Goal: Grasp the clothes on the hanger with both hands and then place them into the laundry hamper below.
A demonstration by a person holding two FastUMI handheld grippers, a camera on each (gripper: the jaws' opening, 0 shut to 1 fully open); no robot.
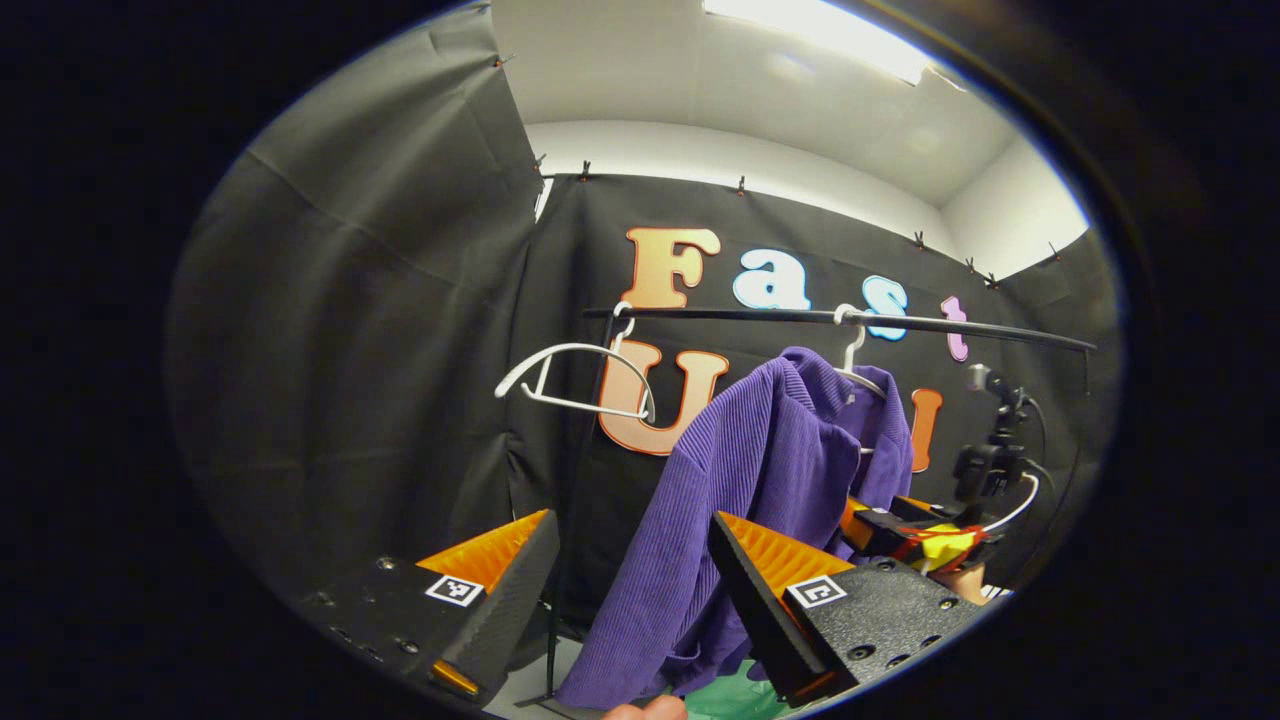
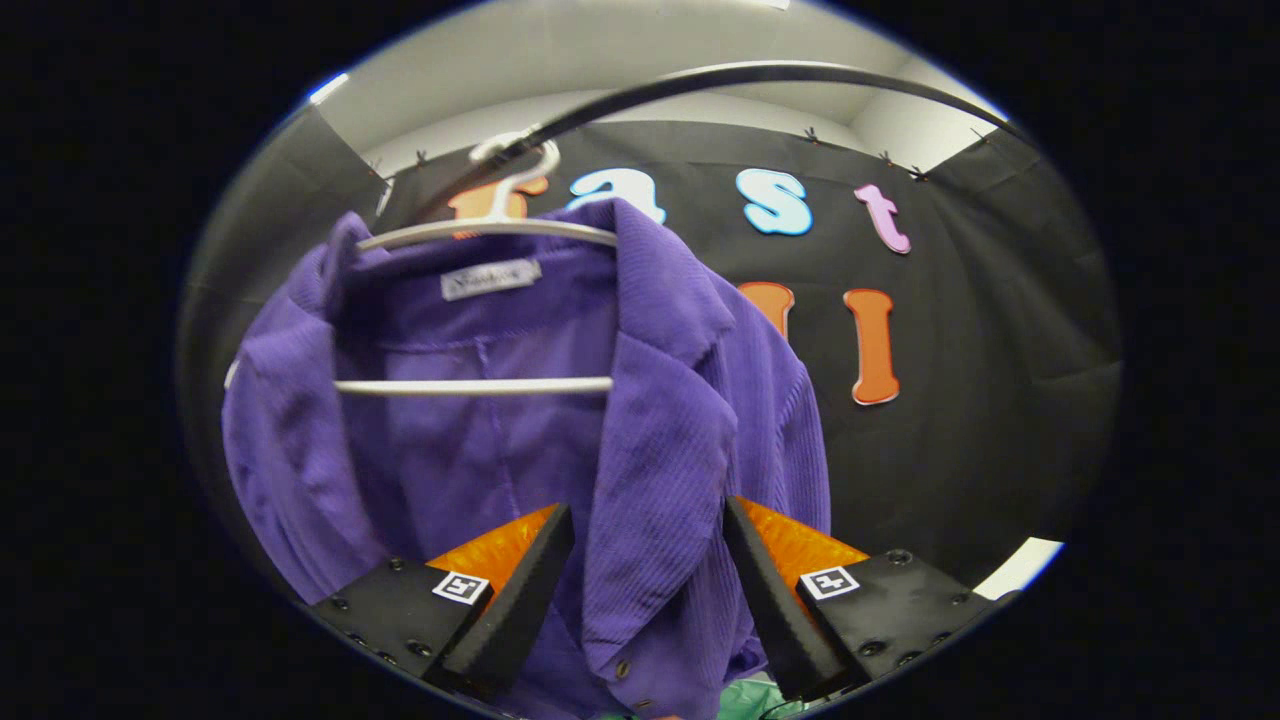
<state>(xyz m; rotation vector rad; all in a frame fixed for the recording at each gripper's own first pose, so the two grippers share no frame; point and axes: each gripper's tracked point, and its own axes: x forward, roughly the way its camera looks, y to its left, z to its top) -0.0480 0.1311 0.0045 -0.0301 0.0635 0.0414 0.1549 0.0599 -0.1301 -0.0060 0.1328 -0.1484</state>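
Because it is soft ribbed cloth, the purple jacket [image 2: 520, 440] probably handles as light, limp and non-slippery; it hangs on a white hanger [image 2: 480, 385] from the black rail [image 1: 850, 318]. Its thick front edge and collar look the surest holds. The right gripper [image 2: 640, 580] straddles that front edge with jaws wide, not yet pinching. The left gripper [image 1: 630, 590], jaws wide, stands apart beside the sleeve. An empty hanger [image 1: 575, 380] hangs nearby; something green [image 1: 730, 695] lies below.
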